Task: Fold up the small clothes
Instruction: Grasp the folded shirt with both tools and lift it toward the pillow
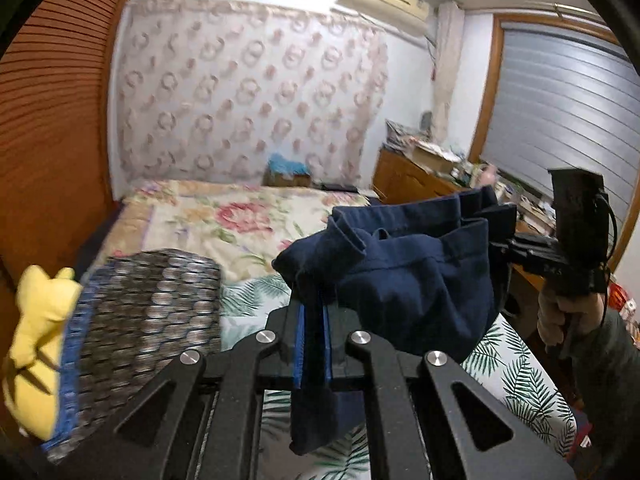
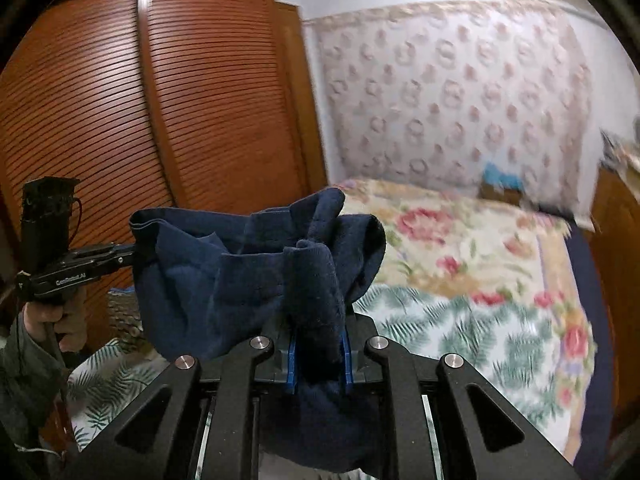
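The navy shorts [image 1: 404,276] hang in the air above the near end of the bed [image 1: 224,220], stretched between the left gripper [image 1: 314,344] and right gripper [image 2: 320,356], both clamped on the cloth.

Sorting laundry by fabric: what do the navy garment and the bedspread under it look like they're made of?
Navy garment: soft matte knit, probably cotton; it slumps in limp folds and shows stitched hems. Bedspread: thin printed woven cloth, likely cotton or a blend; flat, with green fern leaves on white. Blur leaves the weave unclear.
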A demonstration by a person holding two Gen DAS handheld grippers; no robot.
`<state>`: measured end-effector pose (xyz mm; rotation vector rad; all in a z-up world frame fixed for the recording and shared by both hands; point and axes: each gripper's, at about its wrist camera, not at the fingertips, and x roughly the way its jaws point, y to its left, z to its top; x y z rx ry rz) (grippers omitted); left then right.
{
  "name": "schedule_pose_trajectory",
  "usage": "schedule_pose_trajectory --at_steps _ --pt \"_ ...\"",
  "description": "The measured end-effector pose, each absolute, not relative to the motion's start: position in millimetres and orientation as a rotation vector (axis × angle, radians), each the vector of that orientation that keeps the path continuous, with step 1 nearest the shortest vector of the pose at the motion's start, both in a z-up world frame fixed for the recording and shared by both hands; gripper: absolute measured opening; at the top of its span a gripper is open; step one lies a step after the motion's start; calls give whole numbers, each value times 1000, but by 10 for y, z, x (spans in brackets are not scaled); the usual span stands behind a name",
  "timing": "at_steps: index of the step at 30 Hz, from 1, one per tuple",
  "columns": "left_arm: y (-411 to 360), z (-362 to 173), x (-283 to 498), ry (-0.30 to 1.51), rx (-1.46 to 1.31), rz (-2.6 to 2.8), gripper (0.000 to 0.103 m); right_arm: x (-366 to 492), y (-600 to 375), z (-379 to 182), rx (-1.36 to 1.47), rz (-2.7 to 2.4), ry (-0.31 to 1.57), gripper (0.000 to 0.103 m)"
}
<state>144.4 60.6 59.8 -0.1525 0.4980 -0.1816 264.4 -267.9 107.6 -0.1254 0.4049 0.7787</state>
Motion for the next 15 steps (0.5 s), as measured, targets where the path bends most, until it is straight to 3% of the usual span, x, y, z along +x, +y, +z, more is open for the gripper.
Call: schedule_pose_trajectory --at_steps 7,15 --pt "1119 595 998 460 -160 -21 8 2777 -2029 1406 -285 930 374 16" --pt "1592 201 702 505 -235 127 8 3087 -867 1420 -512 1046 423 16"
